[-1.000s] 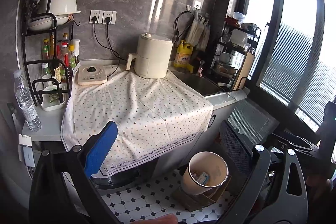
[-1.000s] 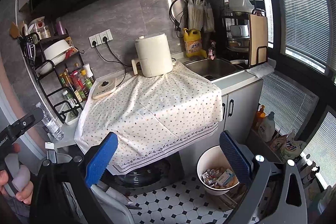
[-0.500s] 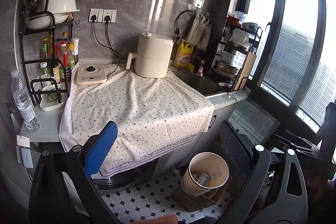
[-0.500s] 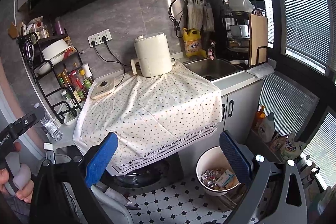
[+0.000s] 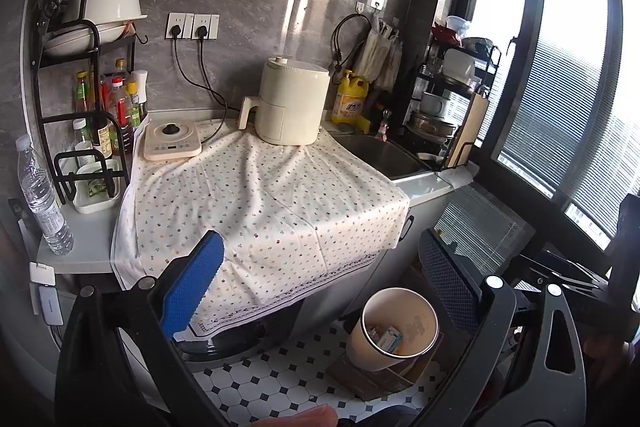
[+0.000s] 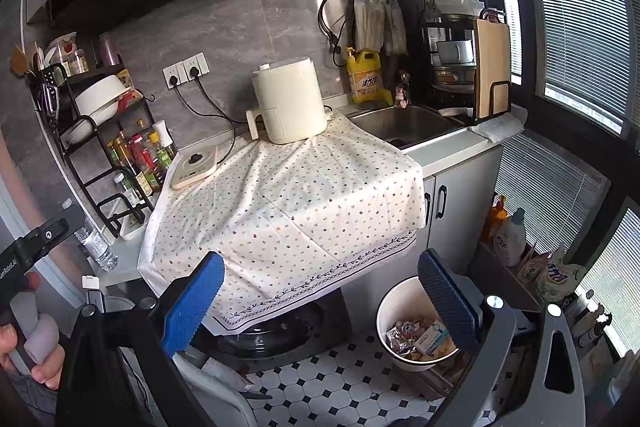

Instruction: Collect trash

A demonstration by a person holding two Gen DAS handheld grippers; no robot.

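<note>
Both the left gripper [image 5: 320, 291] and the right gripper [image 6: 320, 301] hang empty with jaws wide apart, while the trash [image 6: 420, 337], probably light, crushable wrappers best pinched by an edge, lies in the white bin [image 6: 386, 307] on the floor, near right.

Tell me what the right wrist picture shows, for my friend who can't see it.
The right gripper, fingers open and empty, points at a counter under a dotted cloth. A cream air fryer stands at the back, and a white trash bin holding wrappers sits on the tiled floor below.
</note>
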